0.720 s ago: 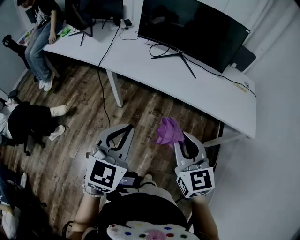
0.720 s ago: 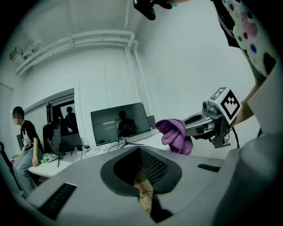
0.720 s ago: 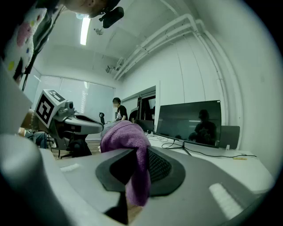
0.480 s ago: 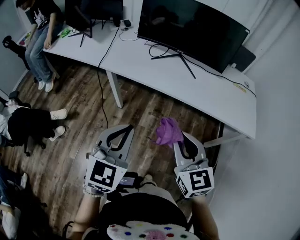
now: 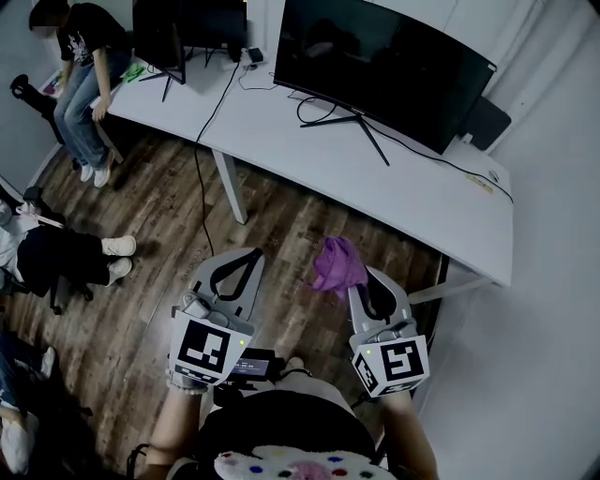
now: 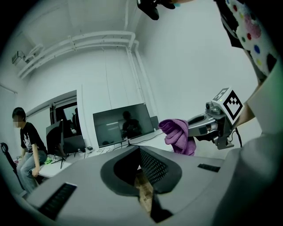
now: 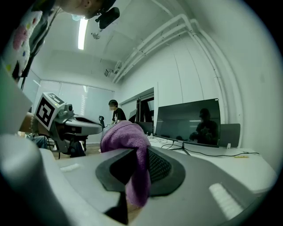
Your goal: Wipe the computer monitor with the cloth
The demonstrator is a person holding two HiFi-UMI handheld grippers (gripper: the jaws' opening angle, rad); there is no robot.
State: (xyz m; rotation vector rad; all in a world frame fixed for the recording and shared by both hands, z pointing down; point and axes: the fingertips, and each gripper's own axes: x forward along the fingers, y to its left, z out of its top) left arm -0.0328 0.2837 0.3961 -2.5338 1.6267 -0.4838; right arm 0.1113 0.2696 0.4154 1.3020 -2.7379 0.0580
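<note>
A large dark monitor (image 5: 384, 66) stands on a long white desk (image 5: 422, 197) ahead of me; it also shows as the monitor (image 6: 121, 126) and monitor (image 7: 188, 121) in the gripper views. My right gripper (image 5: 354, 274) is shut on a bunched purple cloth (image 5: 337, 265), held over the wood floor short of the desk's front edge. The cloth (image 7: 128, 141) drapes over and between the right gripper's jaws. My left gripper (image 5: 249, 255) hangs beside it on the left, shut with nothing in it. From the left gripper view the cloth (image 6: 179, 134) is off to the right.
A second, smaller monitor (image 5: 159, 28) stands at the desk's far left, with black cables (image 5: 211, 103) trailing over the top and down to the floor. A person (image 5: 84, 66) leans on that end. A black chair (image 5: 56, 248) stands on the floor at left. A white wall (image 5: 544, 328) closes the right.
Both grippers and the cloth stay almost where they were. The view has shifted slightly, and the person at the desk's far end has moved a little.
</note>
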